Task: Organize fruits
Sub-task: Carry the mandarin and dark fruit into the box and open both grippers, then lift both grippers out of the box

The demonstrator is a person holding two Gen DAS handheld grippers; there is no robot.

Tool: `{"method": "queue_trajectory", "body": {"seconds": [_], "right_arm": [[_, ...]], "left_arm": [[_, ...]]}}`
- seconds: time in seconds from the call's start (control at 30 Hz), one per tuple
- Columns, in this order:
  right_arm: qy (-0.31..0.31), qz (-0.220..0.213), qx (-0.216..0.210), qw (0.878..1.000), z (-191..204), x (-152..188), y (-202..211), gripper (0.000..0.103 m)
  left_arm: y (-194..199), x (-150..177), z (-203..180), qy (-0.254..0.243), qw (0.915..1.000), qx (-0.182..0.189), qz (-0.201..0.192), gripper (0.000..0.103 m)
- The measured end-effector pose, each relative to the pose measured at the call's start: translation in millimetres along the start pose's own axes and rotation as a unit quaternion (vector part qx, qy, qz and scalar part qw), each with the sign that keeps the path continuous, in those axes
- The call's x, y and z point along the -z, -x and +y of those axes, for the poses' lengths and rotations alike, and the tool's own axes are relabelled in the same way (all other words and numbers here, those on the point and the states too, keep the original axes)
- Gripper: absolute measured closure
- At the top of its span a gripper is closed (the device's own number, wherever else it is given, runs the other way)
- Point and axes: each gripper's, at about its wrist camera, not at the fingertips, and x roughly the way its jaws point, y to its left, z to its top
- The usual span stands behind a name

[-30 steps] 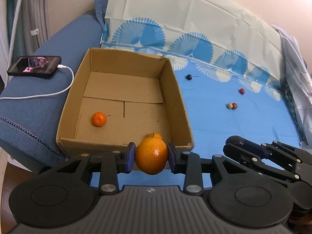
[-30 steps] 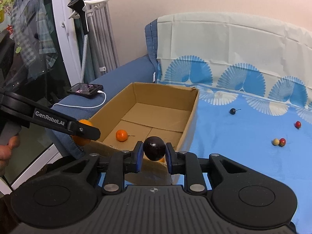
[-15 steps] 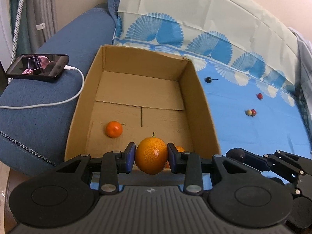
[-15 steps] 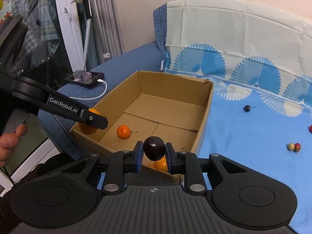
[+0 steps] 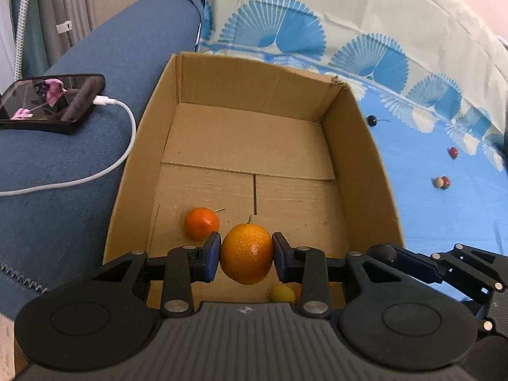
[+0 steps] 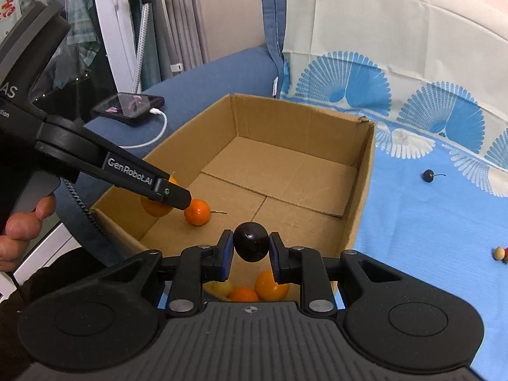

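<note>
Since a second ago both claws are coming forward over the near wall of the cardboard box (image 5: 358, 146); its floor is now filling the left wrist view, where before I was seeing mostly its outer front edge. My left claw (image 5: 247, 255) is gripping the large orange (image 5: 247, 254) firmly between its blue pads, hanging above the near floor, with the small tangerine (image 5: 201, 223) lying on the floor just beyond and left of it. My right claw (image 6: 250, 247) is pinching the dark plum (image 6: 250, 242), poised above the near right corner, where three or so orange and yellow fruits (image 6: 268, 285) are already lying below it. For a clean release I am judging it best to be lowering each fruit close to the floor before opening, aiming at bare cardboard so nothing rolls or knocks. Loose cherries (image 6: 428, 176) are remaining on the blue bed cover (image 6: 428, 238), well apart from both claws.
</note>
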Motion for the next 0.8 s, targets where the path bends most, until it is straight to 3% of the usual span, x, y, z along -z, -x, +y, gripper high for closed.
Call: {"method": "queue_trajectory", "body": {"seconds": [0.47,0.53,0.57,0.6,0.63,0.67,0.73,0.8], "right_arm": [[0.037,0.047,0.008,0.998,0.5,12.8,-46.9,0.078],[0.042,0.051,0.009,0.998,1.4,13.1,-48.5,0.078],[0.043,0.052,0.01,0.998,1.5,13.3,-48.3,0.077],[0.043,0.051,0.013,0.998,1.7,13.2,-47.1,0.076],[0.046,0.05,0.015,0.998,1.9,12.6,-45.3,0.062],[0.05,0.049,0.012,0.998,2.0,11.9,-42.7,0.04],[0.062,0.034,0.008,0.997,4.5,9.3,-34.2,0.025],[0.077,0.025,0.013,0.997,7.8,7.2,-26.2,0.021]], "left_arm": [[-67.0,4.8,4.3,-0.024,0.9973,-0.033,0.061,0.064],[-68.0,6.0,3.6,-0.03,0.9972,-0.034,0.06,0.05],[-66.4,6.2,3.8,-0.031,0.9974,-0.036,0.055,0.02],[-64.0,5.8,3.1,-0.029,0.9977,-0.038,0.049,0.0],[-59.0,5.5,3.0,-0.026,0.9983,-0.038,0.035,0.0],[-54.0,4.9,2.2,-0.025,0.9987,-0.035,0.025,0.0],[-48.6,1.3,-0.2,-0.03,0.9988,-0.03,0.025,0.0],[-43.0,0.0,-2.2,-0.029,0.9986,-0.035,0.026,0.0]]}}
